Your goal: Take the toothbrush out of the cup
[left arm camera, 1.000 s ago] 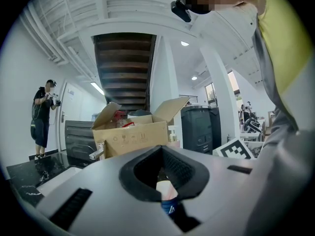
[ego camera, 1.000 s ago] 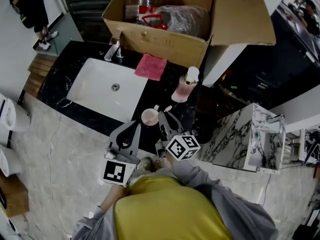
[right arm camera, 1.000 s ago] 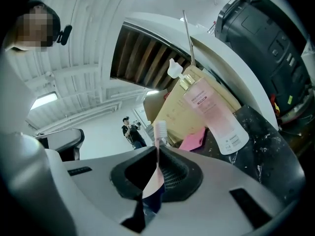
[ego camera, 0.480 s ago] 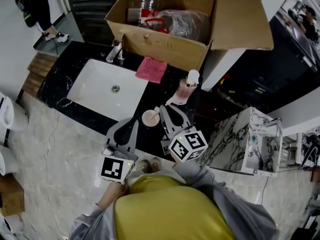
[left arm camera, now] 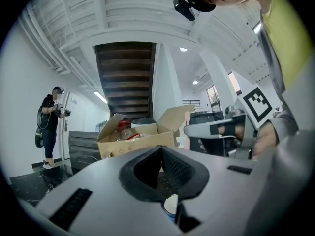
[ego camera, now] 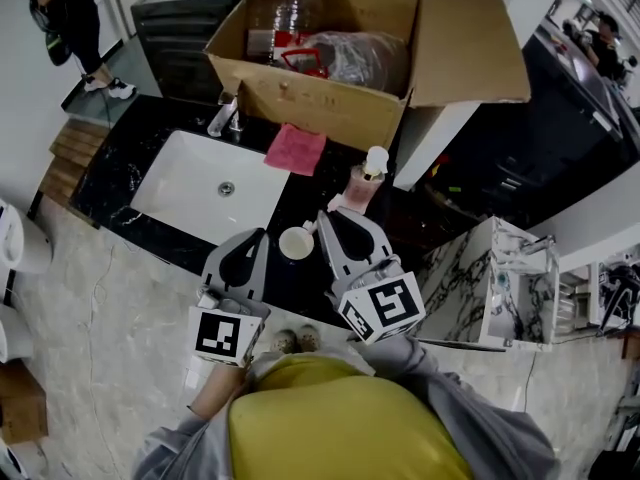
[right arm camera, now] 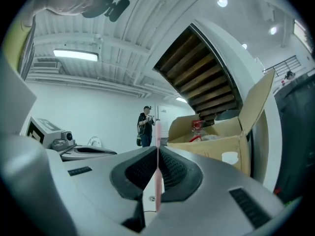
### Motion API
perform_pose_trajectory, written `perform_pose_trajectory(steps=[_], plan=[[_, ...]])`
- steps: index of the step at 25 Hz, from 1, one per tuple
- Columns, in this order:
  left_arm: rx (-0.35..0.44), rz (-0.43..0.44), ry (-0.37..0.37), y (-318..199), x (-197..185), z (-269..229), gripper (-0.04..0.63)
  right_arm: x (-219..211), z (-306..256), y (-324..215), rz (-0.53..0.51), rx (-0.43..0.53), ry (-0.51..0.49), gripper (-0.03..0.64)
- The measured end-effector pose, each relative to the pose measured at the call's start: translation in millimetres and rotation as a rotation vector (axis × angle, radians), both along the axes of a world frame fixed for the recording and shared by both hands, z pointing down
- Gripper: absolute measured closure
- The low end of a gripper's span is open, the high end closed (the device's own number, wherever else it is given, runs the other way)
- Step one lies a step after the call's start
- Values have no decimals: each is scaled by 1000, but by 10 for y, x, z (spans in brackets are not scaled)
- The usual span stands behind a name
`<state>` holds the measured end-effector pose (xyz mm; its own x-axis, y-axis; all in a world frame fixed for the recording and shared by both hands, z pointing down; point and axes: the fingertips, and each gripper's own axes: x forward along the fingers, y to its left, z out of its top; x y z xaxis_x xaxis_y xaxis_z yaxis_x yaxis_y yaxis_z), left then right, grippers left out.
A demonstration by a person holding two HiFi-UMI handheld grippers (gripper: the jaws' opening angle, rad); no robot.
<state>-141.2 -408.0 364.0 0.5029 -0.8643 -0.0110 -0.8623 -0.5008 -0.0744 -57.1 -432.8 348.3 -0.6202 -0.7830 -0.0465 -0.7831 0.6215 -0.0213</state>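
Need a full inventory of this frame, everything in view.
cardboard box: 1, brown, open, back of counter
counter: 1, black marble, holds sink and cup
sink: 1, white, left in counter
faucet: 1, metal, behind sink
cloth: 1, pink, right of sink
pump bottle: 1, pink, white pump, beside box
cup: 1, pale, on counter between grippers
toothbrush: 1, pink, out of cup
marble-patterned cabinet: 1, white, right of counter
bystanders: 2, dark clothes, top left and top right
left gripper: 1, grey, jaws together, left of cup
right gripper: 1, grey, shut on toothbrush
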Motion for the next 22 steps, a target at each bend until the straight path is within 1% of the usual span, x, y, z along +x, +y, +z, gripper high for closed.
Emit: perform_pose_trajectory(steps=[5,11,16,22], plan=[[8,-20,6,-14,-22,-255,594,47,-271,79,21,55,56,595],[45,-45,-7,20,-66,-526,594,100,-442,130,30,61,46,595],[35,-45,0,40,-50,-547,594,122,-429,139,47,56,65,597],[33,-48,2,33,-47,-504,594,153,-364,121,60,48,47,597]])
